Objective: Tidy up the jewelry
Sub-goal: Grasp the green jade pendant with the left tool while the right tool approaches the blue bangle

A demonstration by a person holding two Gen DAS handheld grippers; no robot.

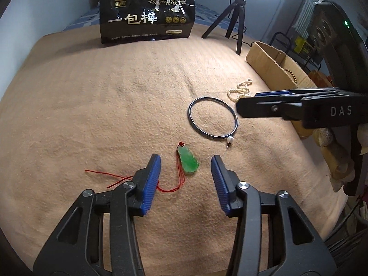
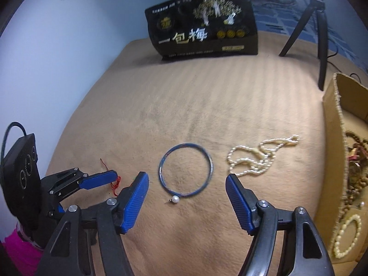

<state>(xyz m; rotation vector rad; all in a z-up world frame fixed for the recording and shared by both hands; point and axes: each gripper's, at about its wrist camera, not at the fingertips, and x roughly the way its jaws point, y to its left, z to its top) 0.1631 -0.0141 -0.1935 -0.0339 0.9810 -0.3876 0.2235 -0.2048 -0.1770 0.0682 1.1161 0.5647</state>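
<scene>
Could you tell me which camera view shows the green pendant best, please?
The left wrist view: the green pendant lies in full sight on the blanket between the left tool's open fingers. In the right wrist view the pendant is hidden; only a bit of its red cord shows.

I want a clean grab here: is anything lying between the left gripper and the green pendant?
Nothing visible does. The green pendant lies bare on the blanket between the open fingers of the left gripper; only its own red cord trails under the left finger.
</scene>
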